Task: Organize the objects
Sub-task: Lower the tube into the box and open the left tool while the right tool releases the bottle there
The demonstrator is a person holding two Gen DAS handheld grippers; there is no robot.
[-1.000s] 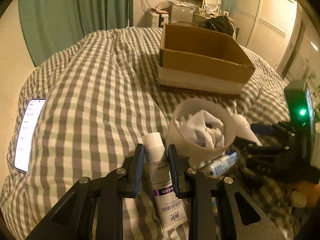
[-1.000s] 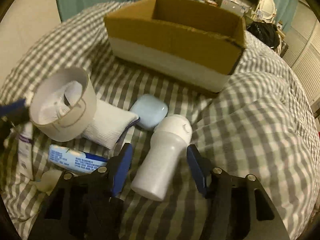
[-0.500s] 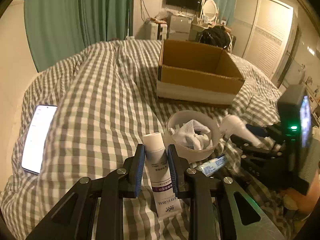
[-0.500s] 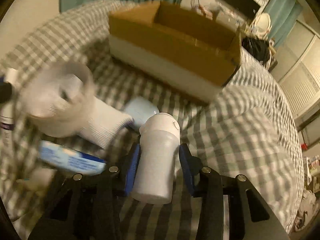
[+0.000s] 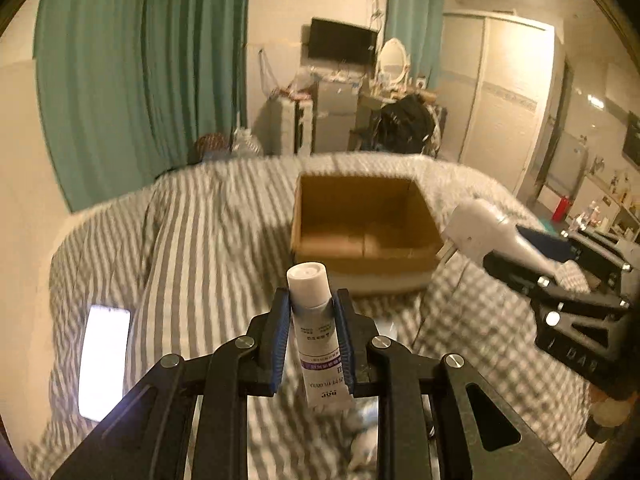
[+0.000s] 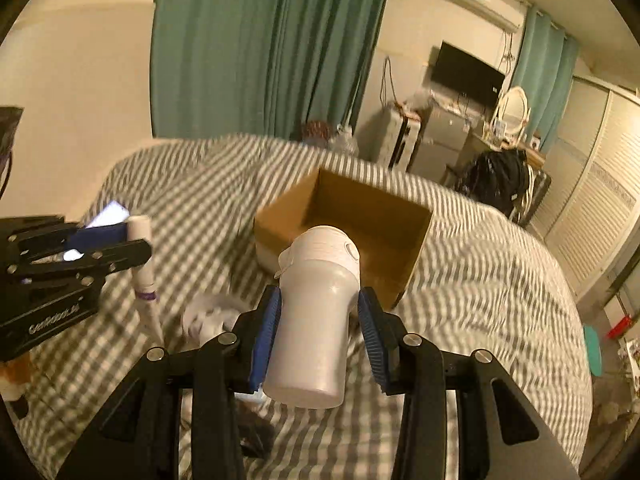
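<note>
**Left wrist view: tube and bottle raised above the checked bed**

A bed (image 5: 192,248) covered with a soft grey-and-white checked quilt fills the lower part of both views. Behind it, long green curtains (image 5: 132,80) are seen against a pale wall, with a dark wall-mounted screen (image 5: 342,45), an oval mirror (image 5: 394,58) and pale wardrobe doors (image 5: 508,96) further back. A lit phone (image 5: 103,362) lies flat on the quilt at the left.

An open cardboard box (image 5: 366,240), brown, rectangular, with a white outer base, rests on the quilt; its inside is seen to be bare.

A slim white tube (image 5: 316,328) with a round cap, a purple band and a flat crimped end is gripped by the left gripper (image 5: 312,340); its blue ribbed jaws are closed against the tube's sides. A smooth white plastic bottle (image 6: 316,320), cylindrical with a wider domed cap, is clamped by the right gripper (image 6: 320,336), whose jaws have just been closing and are pressed on the bottle's body.

Compared with a second ago, both items have been lifted clear of the quilt, where they previously lay. The box, formerly seen from low down, is now looked into from above. The white cup (image 6: 208,318) with cloth inside is left below on the quilt, blurred.
</note>
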